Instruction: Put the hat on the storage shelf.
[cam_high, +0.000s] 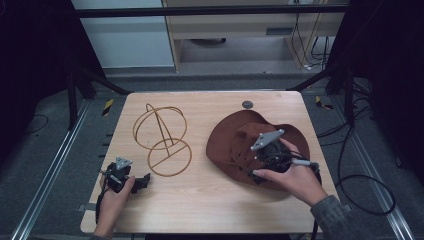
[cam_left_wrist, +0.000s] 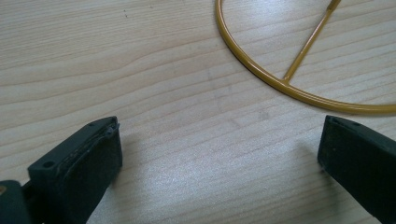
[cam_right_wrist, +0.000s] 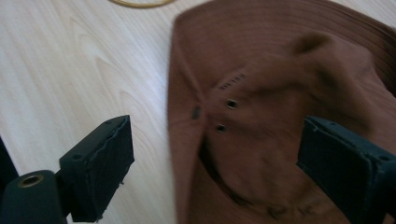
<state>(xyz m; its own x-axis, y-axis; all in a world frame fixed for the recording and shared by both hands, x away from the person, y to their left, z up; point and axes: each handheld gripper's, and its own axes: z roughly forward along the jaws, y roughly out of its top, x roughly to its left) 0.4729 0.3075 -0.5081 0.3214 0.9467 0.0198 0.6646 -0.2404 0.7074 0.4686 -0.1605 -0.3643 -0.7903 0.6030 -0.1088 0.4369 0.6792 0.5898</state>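
A brown brimmed hat (cam_high: 235, 135) lies flat on the right half of the wooden table (cam_high: 200, 200). A yellow wire hat stand (cam_high: 161, 135) with a round base ring stands left of centre. My right gripper (cam_high: 252, 160) hovers over the hat's near side, open; in the right gripper view its jaws straddle the hat's crown (cam_right_wrist: 261, 116) and two metal eyelets (cam_right_wrist: 231, 103). My left gripper (cam_high: 145, 180) rests low at the table's front left, open, with bare wood between its jaws and the stand's base ring (cam_left_wrist: 280, 86) just ahead.
A small dark round disc (cam_high: 247, 104) sits near the table's far edge. Black frame bars and cables surround the table, with cabinets on the floor beyond.
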